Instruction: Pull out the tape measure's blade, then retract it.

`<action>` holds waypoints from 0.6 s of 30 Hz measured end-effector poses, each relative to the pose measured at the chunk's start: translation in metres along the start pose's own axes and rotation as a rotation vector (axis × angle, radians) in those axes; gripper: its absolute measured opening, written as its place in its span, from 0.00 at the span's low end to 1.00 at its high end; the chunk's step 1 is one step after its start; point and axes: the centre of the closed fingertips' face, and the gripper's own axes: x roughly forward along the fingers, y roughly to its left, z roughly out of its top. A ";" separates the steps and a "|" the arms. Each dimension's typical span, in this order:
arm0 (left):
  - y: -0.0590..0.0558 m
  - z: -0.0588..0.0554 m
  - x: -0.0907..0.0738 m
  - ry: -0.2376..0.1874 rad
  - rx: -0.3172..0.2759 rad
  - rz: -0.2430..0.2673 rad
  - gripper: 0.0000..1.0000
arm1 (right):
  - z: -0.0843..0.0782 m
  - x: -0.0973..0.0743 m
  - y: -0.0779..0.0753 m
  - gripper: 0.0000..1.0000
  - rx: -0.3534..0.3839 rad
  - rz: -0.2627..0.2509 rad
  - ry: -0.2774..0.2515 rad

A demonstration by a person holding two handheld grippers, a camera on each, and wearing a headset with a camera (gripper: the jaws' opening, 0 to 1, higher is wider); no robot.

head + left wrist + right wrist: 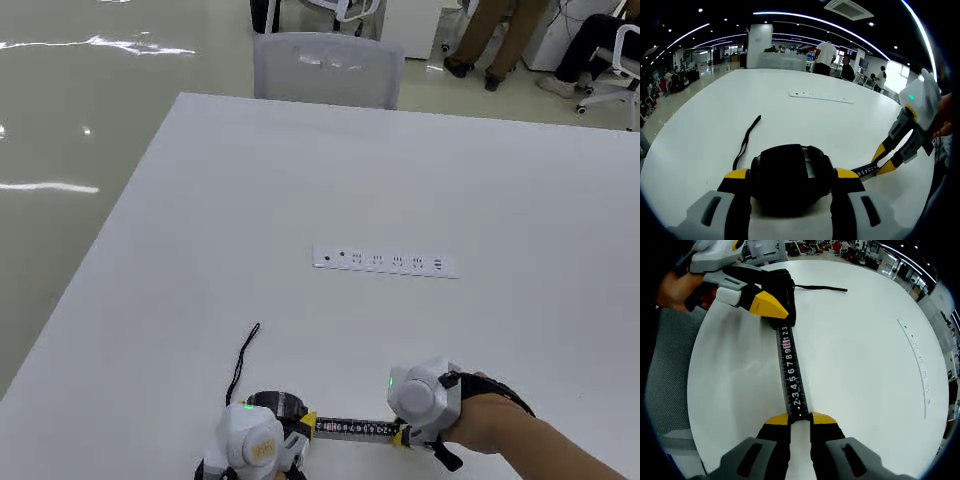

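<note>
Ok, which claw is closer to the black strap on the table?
Left. The left claw grips the tape measure case, where the strap begins; the right claw pinches the blade, farther off beyond the case.

Left gripper (300, 426) is noted at the near edge, just left of the right gripper (401, 433), with the tips of the two turned toward each other. Left jaws are closed around the tape measure case (790, 176). Right jaws are pinched on the end of the blade (791, 375) (contact confirmed in the right gripper view). Right hand (482, 420) is wrapped around its gripper, with the forearm entering from the near right.
</note>
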 end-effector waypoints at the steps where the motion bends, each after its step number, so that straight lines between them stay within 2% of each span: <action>1: 0.000 0.000 0.000 -0.002 -0.001 -0.001 0.61 | 0.001 0.000 0.001 0.13 -0.001 -0.001 -0.001; 18: 0.000 0.000 0.000 0.004 0.006 -0.007 0.61 | 0.010 0.005 0.003 0.13 -0.005 0.002 -0.012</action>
